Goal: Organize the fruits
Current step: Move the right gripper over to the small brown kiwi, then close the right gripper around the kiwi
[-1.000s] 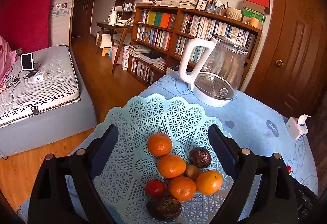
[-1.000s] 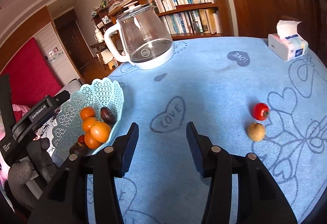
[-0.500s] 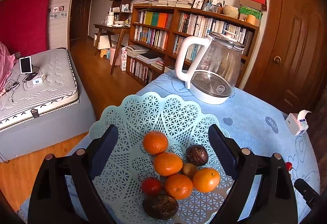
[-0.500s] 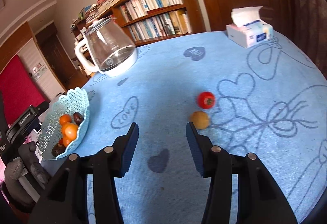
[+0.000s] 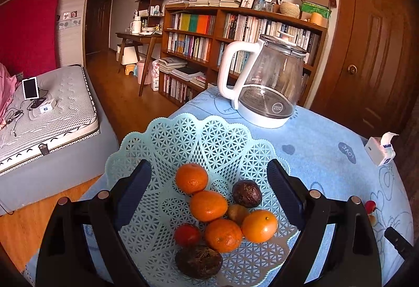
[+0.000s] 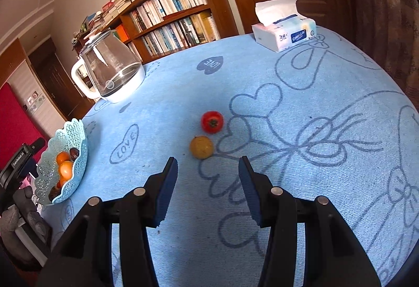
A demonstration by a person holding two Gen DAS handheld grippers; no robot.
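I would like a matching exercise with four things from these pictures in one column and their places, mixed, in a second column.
Things:
1. red tomato
2. kettle
3. tissue box
4. four oranges

Places:
A. inside the basket
B. far edge of the table, near the door
C. loose on the tablecloth, beside a yellow fruit
D. beyond the basket, before the bookshelf

Pairs: 1-C, 2-D, 3-B, 4-A

The glass kettle with white handle (image 5: 264, 82) is showing "SUPOR" in mirrored letters. The blue patterned tablecloth (image 6: 262, 82) is bearing hearts reading "LOVE". The black handheld left gripper (image 6: 19, 160) is displaying "GenRobot.AI". The white-and-blue tissue box (image 6: 284, 34) print is staying too small to read.
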